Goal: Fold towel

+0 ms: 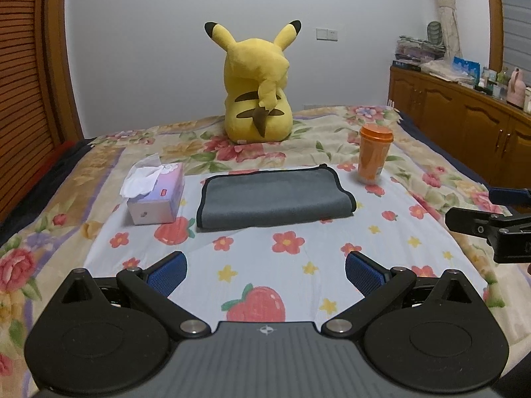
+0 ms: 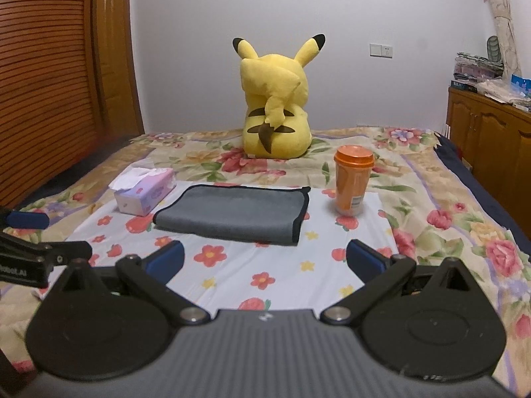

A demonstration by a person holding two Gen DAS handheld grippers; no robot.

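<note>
Floral bed [image 1: 431, 179] with folded towel [image 1: 272, 195]; left claw [image 1: 265, 272] and right claw [image 2: 265, 262] level, spread, empty.

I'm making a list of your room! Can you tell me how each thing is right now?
towel: folded, flat on the bed.
tissue box: open, tissue sticking out.
orange cup: upright, lid on.
plush toy: sitting, facing the wall.
left gripper: open, empty.
right gripper: open, empty.

- Left hand-held gripper [image 1: 265, 273]: jaws spread wide, blue pads [image 1: 167, 273] well apart, nothing between them, hovering over the bed's near edge.
- Right hand-held gripper [image 2: 265, 262]: wide too, empty, level beside it, near the same edge.
</note>
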